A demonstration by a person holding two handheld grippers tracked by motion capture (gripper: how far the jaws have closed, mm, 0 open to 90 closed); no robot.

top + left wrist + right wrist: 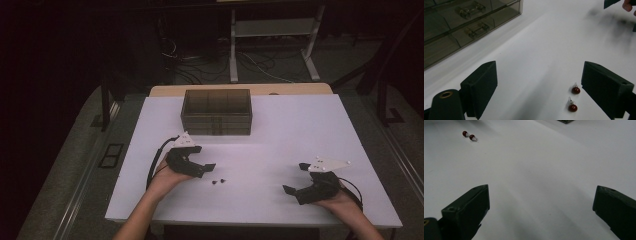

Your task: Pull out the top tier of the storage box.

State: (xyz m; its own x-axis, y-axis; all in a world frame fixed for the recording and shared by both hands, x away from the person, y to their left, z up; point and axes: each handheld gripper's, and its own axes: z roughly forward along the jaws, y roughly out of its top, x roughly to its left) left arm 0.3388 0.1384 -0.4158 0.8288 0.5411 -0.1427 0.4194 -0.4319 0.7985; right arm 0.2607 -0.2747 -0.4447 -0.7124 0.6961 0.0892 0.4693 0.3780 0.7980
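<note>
1. Though spread wide over the white counter [280, 130], grasping nothing: left gripper [206, 157] with fingers [481, 85] released, only bare surface between them.
2. Lying loose on the counter just inside the right-hand finger in the left gripper view: two small red bulbs [575, 90], side by side, each with a clear stub at one end. Seen from the high view as two dark specks [215, 182] just in front of the left gripper's tips, near the front middle of the counter.
3. Parked low at the front right, well apart from the bulbs: right gripper [294, 177], fingers likewise released and holding nothing. Bulbs far off at the upper left of its own view [465, 133].
4. Standing at the back of the counter, well apart from the bulbs: a smoked plastic drawer box [216, 112]. Both drawers visible in the left gripper view [461, 25] apparently pushed in.
5. Judged stage: early. Neither bulb picked up, no drawer pulled out.
6. Probably left to do: closing on a bulb, opening a drawer, dropping the bulbs inside, shutting it again.
</note>
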